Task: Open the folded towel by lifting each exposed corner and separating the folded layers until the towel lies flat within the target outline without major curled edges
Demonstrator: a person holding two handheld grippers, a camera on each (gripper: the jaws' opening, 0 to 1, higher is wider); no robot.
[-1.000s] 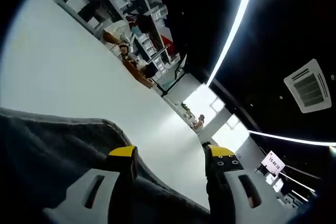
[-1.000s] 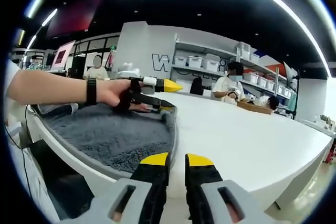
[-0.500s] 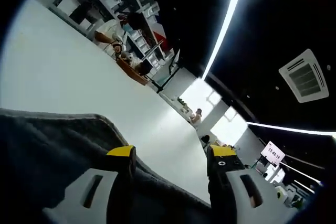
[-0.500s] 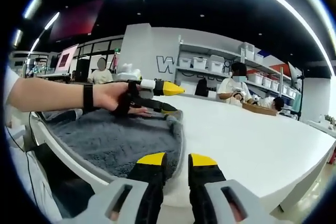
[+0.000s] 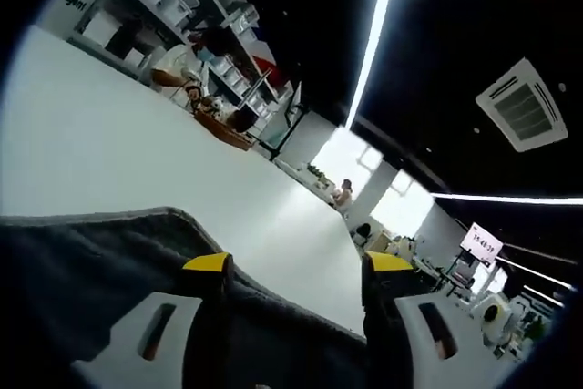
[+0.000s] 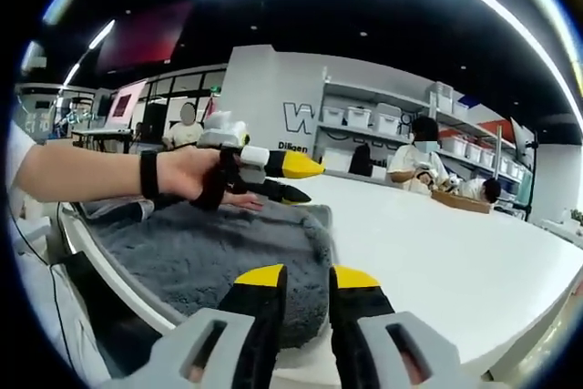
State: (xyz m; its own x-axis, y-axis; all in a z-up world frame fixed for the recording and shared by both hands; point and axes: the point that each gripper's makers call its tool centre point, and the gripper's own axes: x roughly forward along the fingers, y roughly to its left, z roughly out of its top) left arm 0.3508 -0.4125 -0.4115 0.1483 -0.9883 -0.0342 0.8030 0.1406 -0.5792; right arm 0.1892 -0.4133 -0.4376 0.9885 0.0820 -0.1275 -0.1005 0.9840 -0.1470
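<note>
So at this point the grey towel (image 6: 219,257) was lying on the white bench (image 6: 455,266), right at the near rounded edge of it. In the right gripper view I could see its far edge bunched up into a thick rolled lip instead of lying flat, and the fuzzy top surface spread out to the left toward the person's arm.

My right gripper (image 6: 305,278) had its yellow-tipped jaws nearly together, with just a thin gap between them, and the towel's near edge sat right behind the tips. Honestly I couldn't tell if any fabric was pinched in there or if they were just hovering in front of it.

The left gripper (image 5: 296,266) had its jaws spread wide apart. In the left gripper view the towel (image 5: 91,261) ran under and between them, with a raised fold cresting just left of the left jaw, and the bare bench (image 5: 137,143) stretched away beyond. From the right gripper view I could see that same left gripper (image 6: 290,179) held in a hand (image 6: 196,175) over the towel's far side, yellow tips pointing right, lower tip just above the fabric.

Background was shelving with white bins (image 6: 364,117) and a few people sitting at the far end of the bench.
</note>
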